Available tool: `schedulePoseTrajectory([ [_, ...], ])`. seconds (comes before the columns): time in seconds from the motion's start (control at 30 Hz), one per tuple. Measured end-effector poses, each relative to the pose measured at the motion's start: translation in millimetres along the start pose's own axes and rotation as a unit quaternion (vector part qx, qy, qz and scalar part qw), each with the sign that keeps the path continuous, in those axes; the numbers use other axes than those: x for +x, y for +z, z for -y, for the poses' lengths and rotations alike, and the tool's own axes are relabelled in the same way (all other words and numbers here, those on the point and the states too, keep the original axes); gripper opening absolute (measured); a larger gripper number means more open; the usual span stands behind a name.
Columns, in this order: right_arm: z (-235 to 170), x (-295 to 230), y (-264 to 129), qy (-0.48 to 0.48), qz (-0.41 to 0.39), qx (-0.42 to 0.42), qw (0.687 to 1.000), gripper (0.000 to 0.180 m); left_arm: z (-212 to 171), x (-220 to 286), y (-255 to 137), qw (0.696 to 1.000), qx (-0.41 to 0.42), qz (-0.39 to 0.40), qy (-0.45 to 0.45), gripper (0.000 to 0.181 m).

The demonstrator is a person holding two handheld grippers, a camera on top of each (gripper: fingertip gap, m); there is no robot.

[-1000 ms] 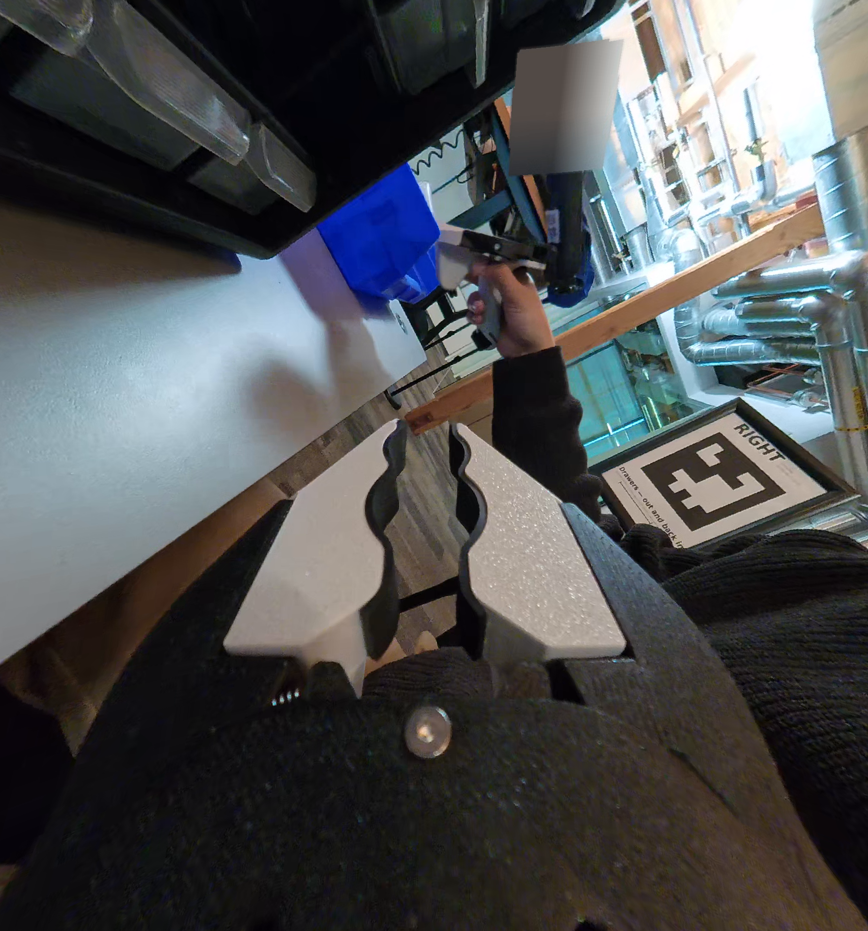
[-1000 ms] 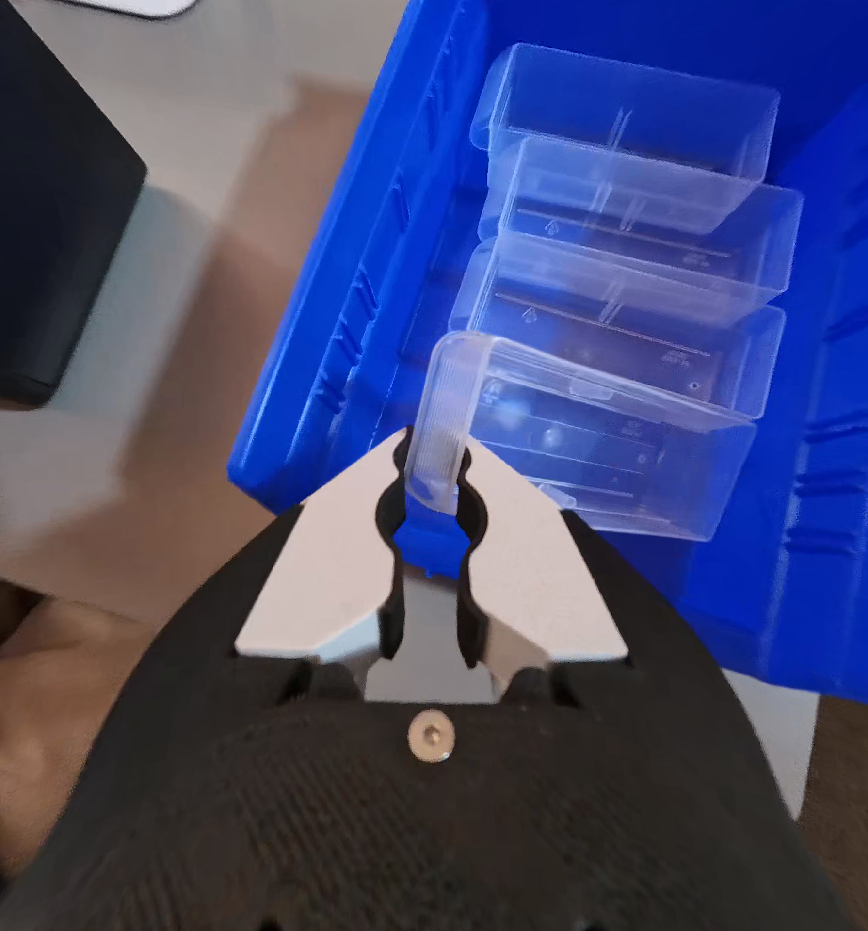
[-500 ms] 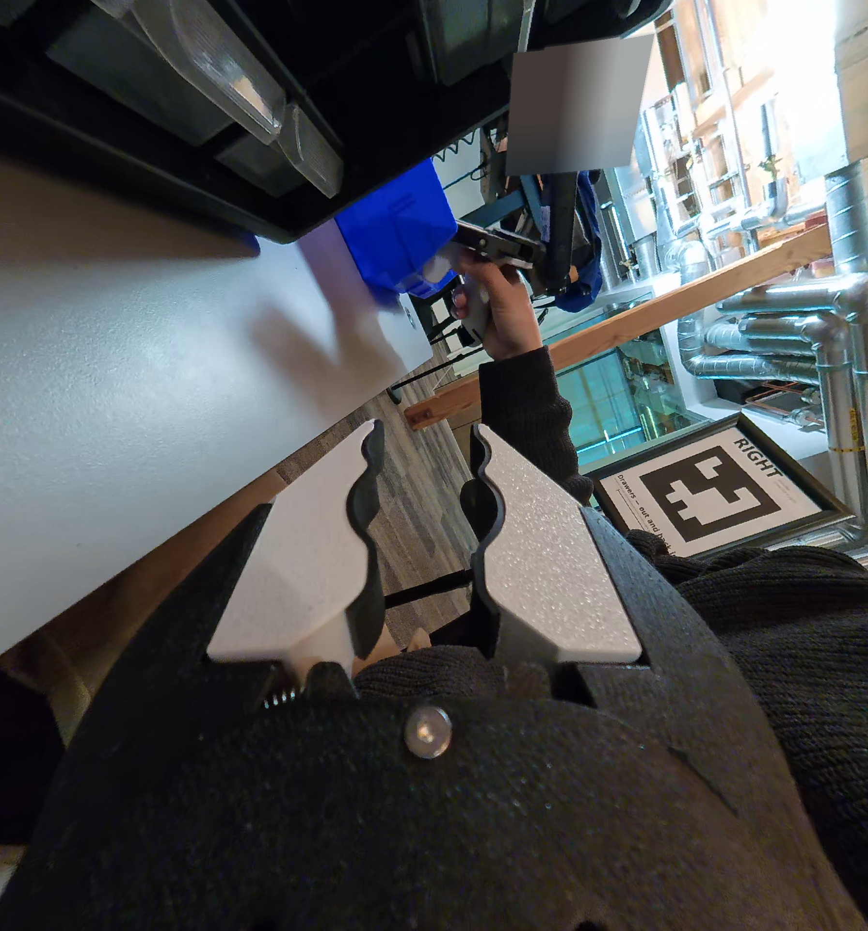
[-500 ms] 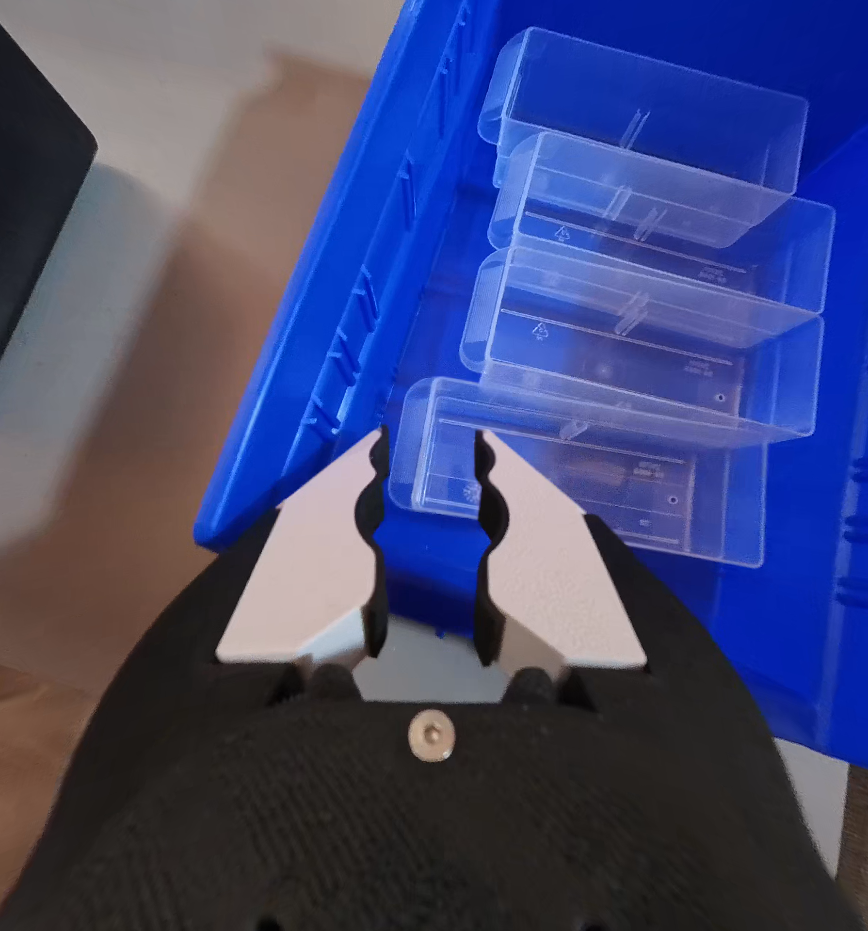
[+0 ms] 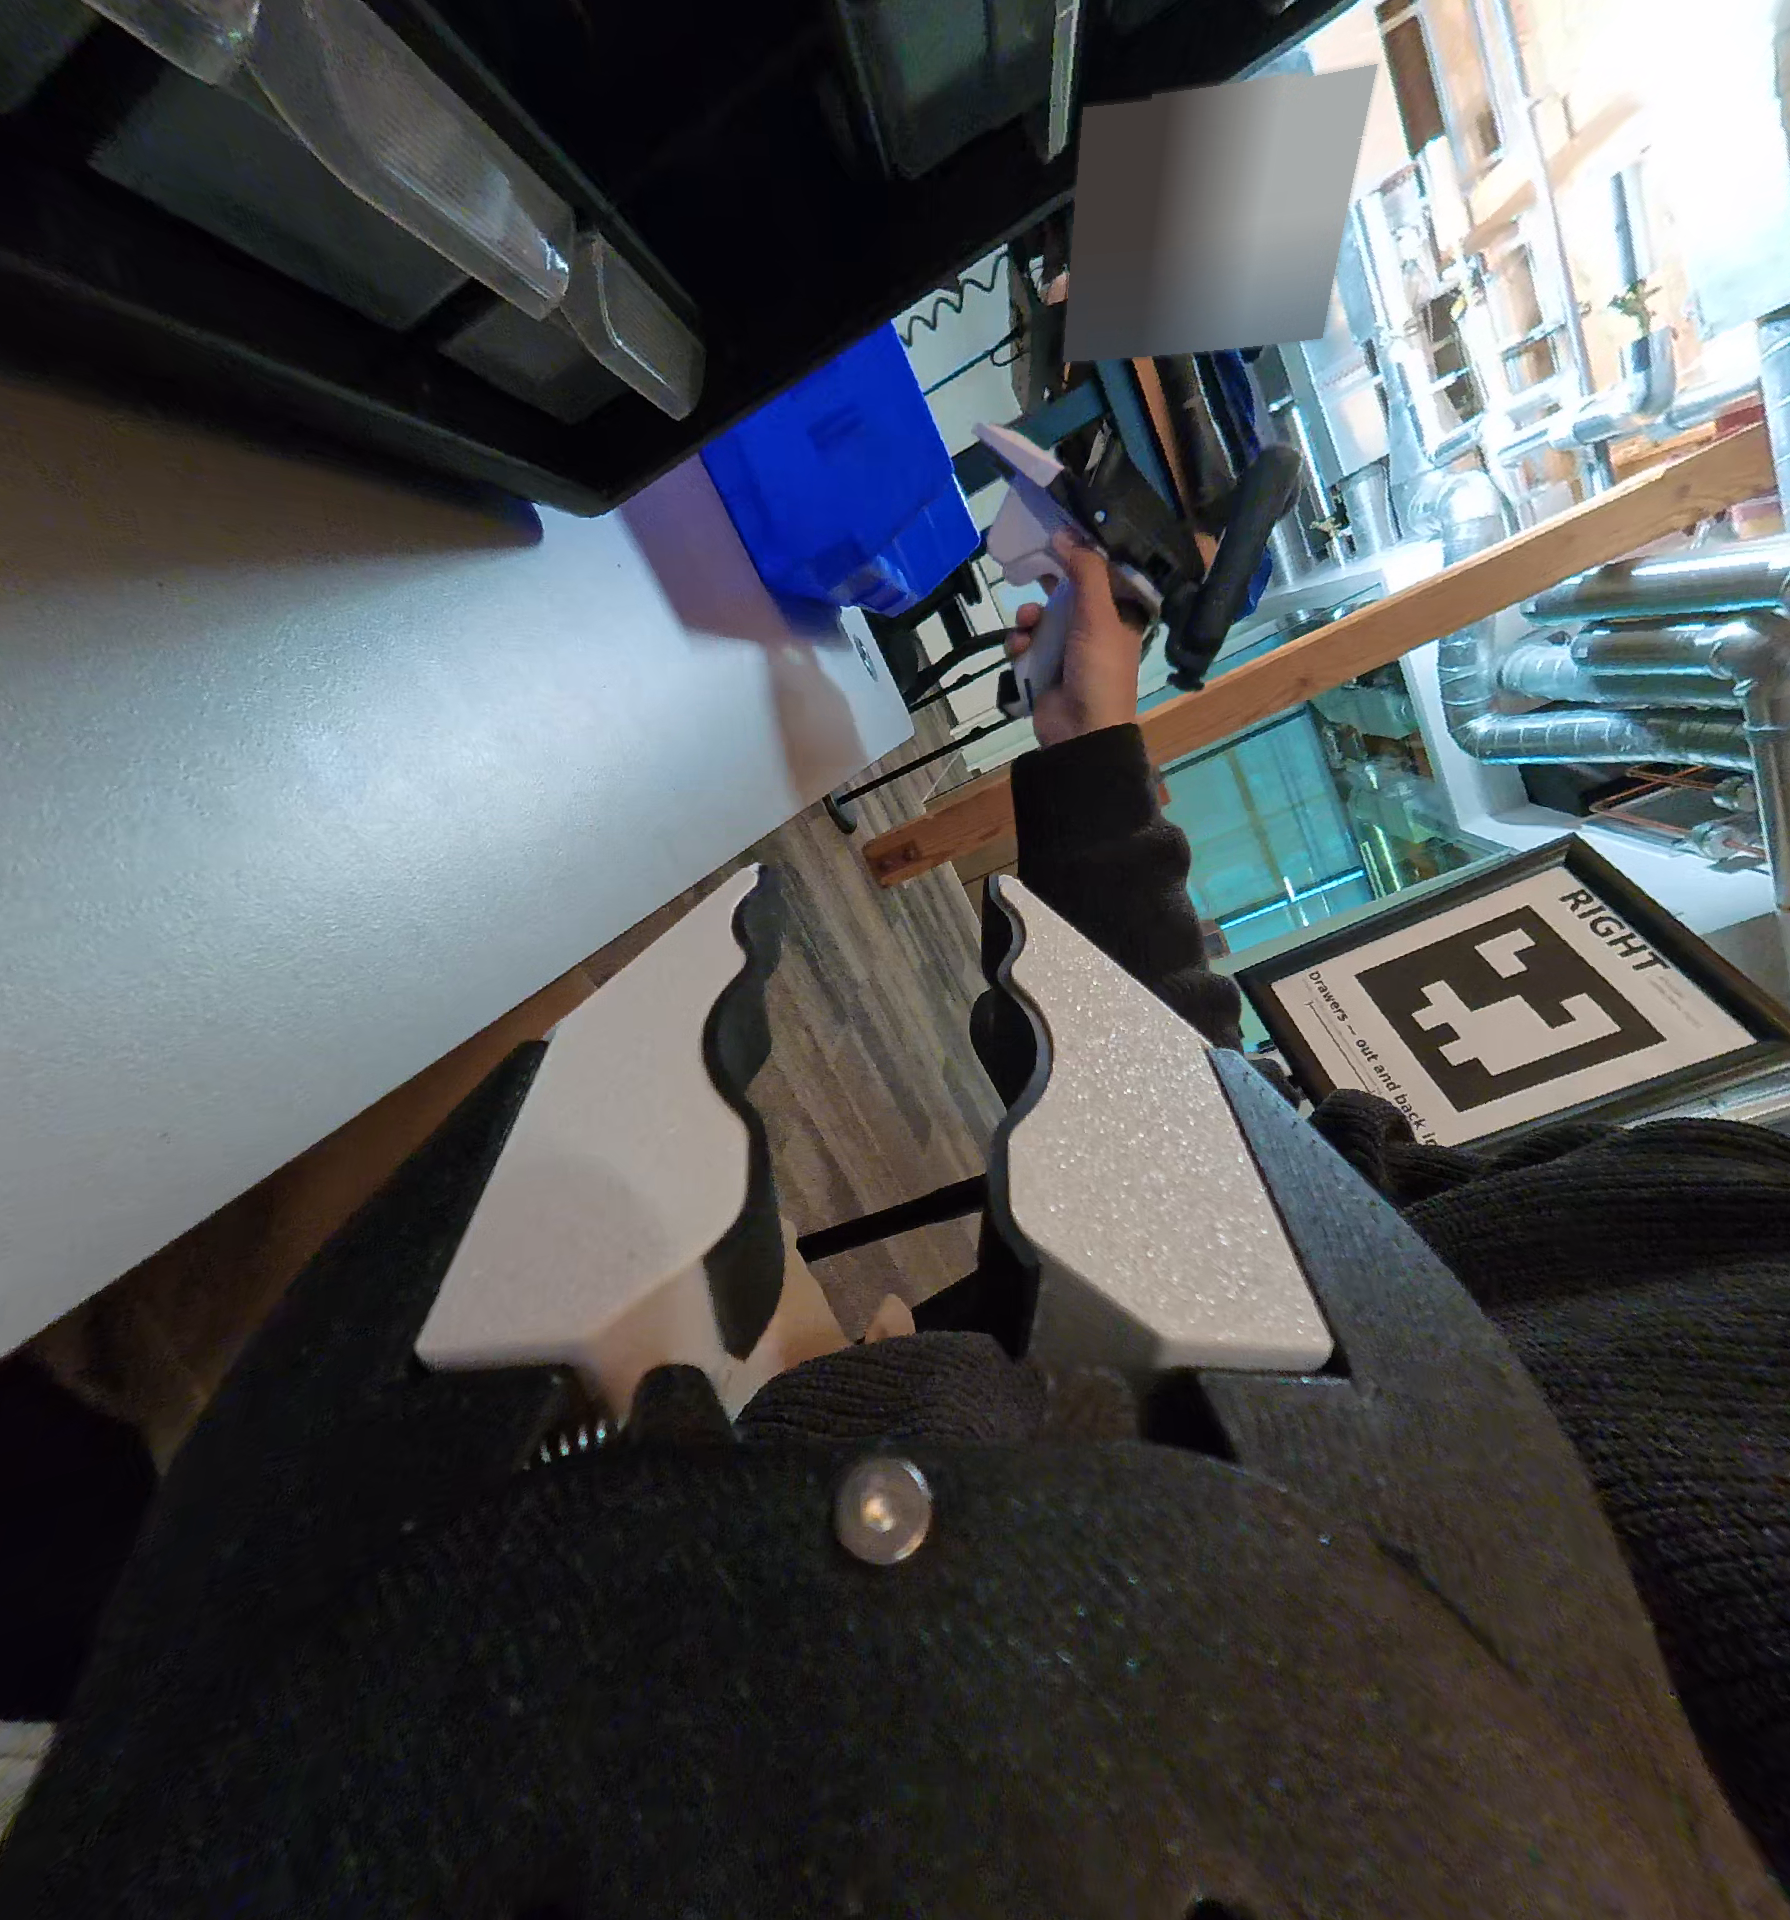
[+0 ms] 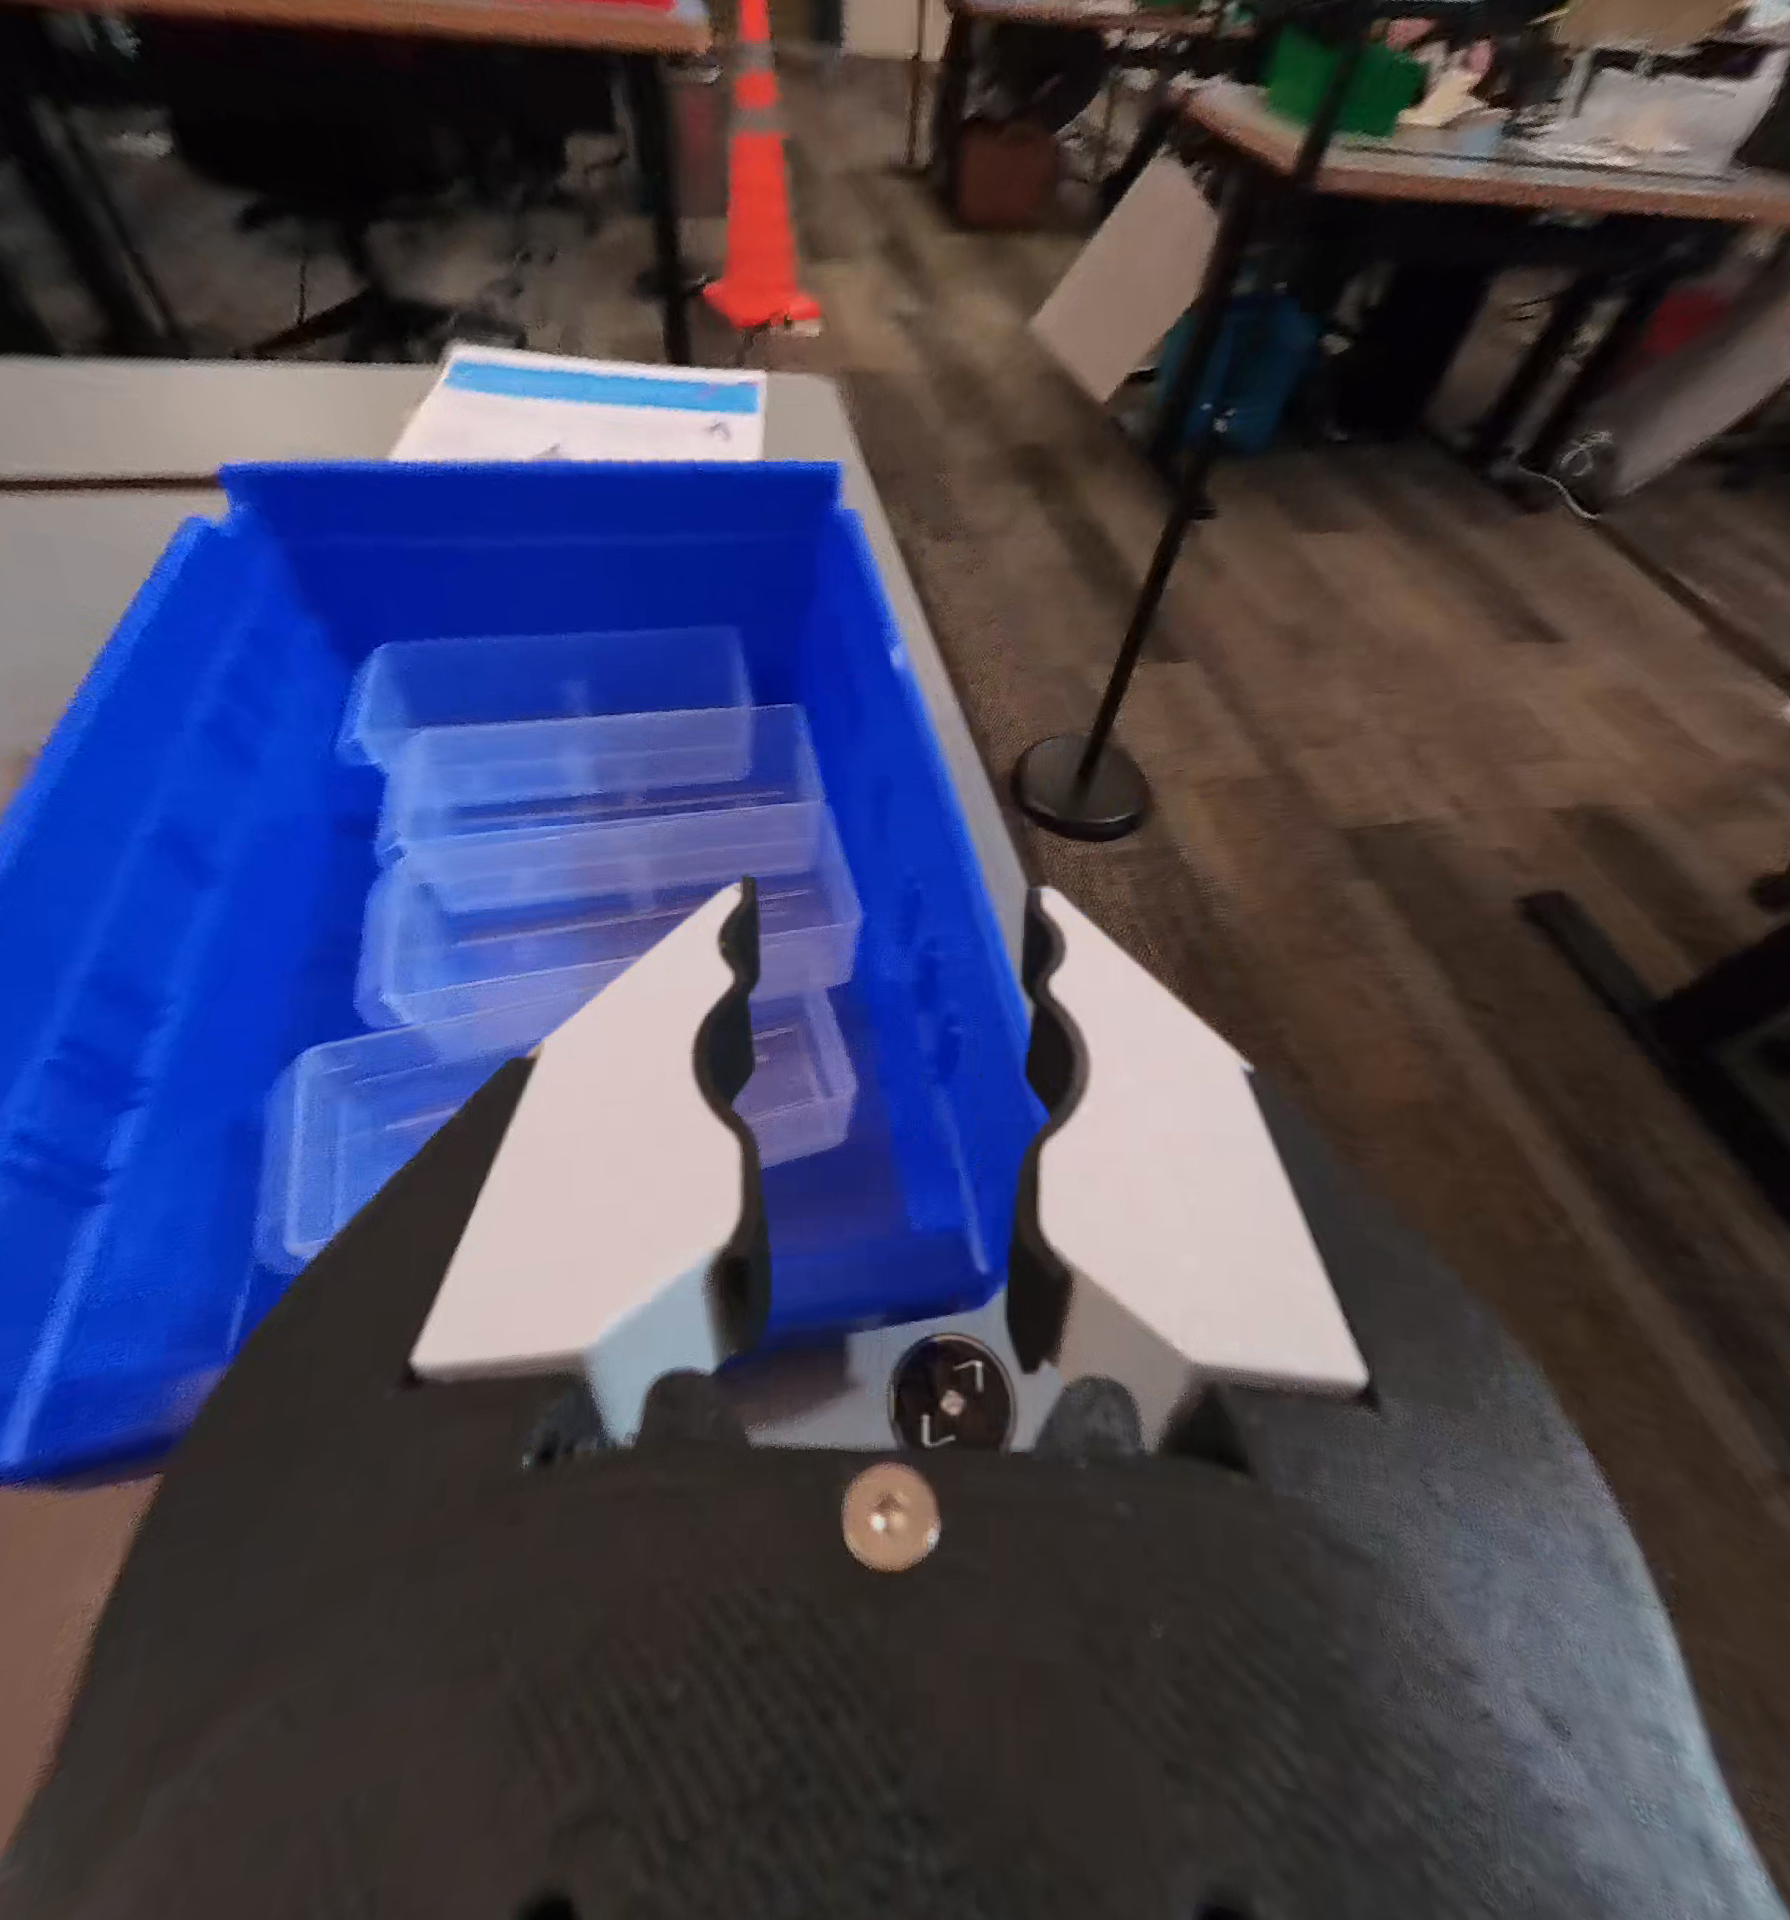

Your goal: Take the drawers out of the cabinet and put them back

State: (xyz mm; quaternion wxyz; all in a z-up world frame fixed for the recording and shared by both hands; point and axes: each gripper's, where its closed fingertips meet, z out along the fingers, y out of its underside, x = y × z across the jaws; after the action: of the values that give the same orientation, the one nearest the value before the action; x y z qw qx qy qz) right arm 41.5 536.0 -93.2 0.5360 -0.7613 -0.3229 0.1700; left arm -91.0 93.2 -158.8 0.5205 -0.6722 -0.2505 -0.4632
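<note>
The black cabinet (image 5: pixel 579 239) fills the top of the left wrist view, with clear drawers (image 5: pixel 434 177) sticking out of its front. My left gripper (image 5: pixel 875 894) is open and empty, off the white table's (image 5: pixel 247 779) edge. A blue bin (image 6: pixel 91 935) on the table holds several clear drawers (image 6: pixel 579 769) lying in a row; the nearest one (image 6: pixel 382 1122) lies flat. My right gripper (image 6: pixel 891 904) is open and empty, held above the bin's near right corner. The bin (image 5: pixel 839 499) and the right gripper (image 5: pixel 1026 509), held in a hand, also show in the left wrist view.
A sheet of paper (image 6: pixel 600 405) lies on the table behind the bin. An orange cone (image 6: pixel 761 177), a black pole stand (image 6: pixel 1078 790) and other desks stand on the floor to the right. A framed marker sign (image 5: pixel 1525 997) sits by a dark sleeve.
My right gripper let go of the clear drawer, which now lies in the bin, then opened wide, pulled back and tilted up. My left gripper opened from nearly shut.
</note>
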Motion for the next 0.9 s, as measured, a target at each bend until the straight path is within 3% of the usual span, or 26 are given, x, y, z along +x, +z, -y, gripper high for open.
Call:
schedulePoseTrajectory([
  [0.1,-12.5,22.7,3.0,0.044,-0.013,0.007,0.999,0.066,-0.5,-0.9,0.7,1.000,-0.001,0.000,-0.003,0.037],
  [0.53,-48.0,31.3,52.5,0.129,0.029,-0.057,0.990,0.077,5.0,-9.2,-19.9,0.999,0.038,0.022,-0.014,0.036],
  [0.57,-50.5,30.0,56.3,0.139,0.037,-0.062,0.988,0.075,5.7,-9.7,-22.4,0.999,0.043,0.024,-0.014,0.036],
  [0.7,-62.7,24.7,69.3,0.180,0.064,-0.068,0.979,0.041,9.0,-11.0,-30.5,0.998,0.060,0.030,-0.013,0.035],
  [0.77,-58.7,13.9,71.9,0.209,0.103,-0.045,0.971,0.014,10.9,-11.3,-32.9,0.997,0.066,0.033,-0.011,0.035],
  [0.9,-56.4,7.3,70.6,0.195,0.118,-0.040,0.973,0.007,12.7,-10.4,-33.1,0.997,0.066,0.036,-0.002,0.035],
])
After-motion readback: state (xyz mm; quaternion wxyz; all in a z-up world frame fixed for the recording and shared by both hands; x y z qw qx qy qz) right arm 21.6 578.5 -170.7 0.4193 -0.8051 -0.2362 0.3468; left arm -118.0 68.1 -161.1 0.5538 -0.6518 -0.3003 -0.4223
